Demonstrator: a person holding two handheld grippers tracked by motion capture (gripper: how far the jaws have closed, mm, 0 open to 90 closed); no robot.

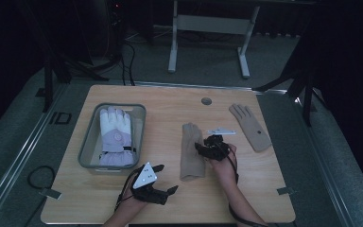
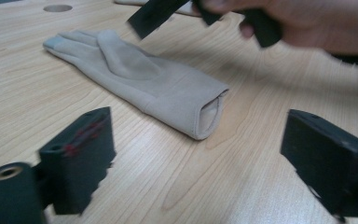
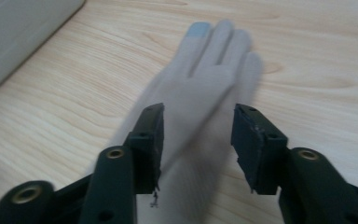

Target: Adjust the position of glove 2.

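Note:
A beige glove (image 1: pixel 191 152) lies flat mid-table, fingers pointing away from me. My right gripper (image 1: pixel 203 149) hovers open just over its right edge; in the right gripper view the jaws (image 3: pixel 199 112) straddle the blurred glove (image 3: pixel 209 79) from above without closing on it. My left gripper (image 1: pixel 167 178) sits open near the front edge, its jaws (image 2: pixel 198 126) spread wide and facing the glove's open cuff (image 2: pixel 209 114). A second beige glove (image 1: pixel 251 126) lies at the right. A white and lavender padded glove (image 1: pixel 116 137) rests in a grey bin (image 1: pixel 89 142).
The grey bin stands at the table's left. A round cable hole (image 1: pixel 206 101) is near the far edge. Bare wood lies between the bin and the middle glove. Beyond the table are a desk frame (image 1: pixel 208 38) and dark floor.

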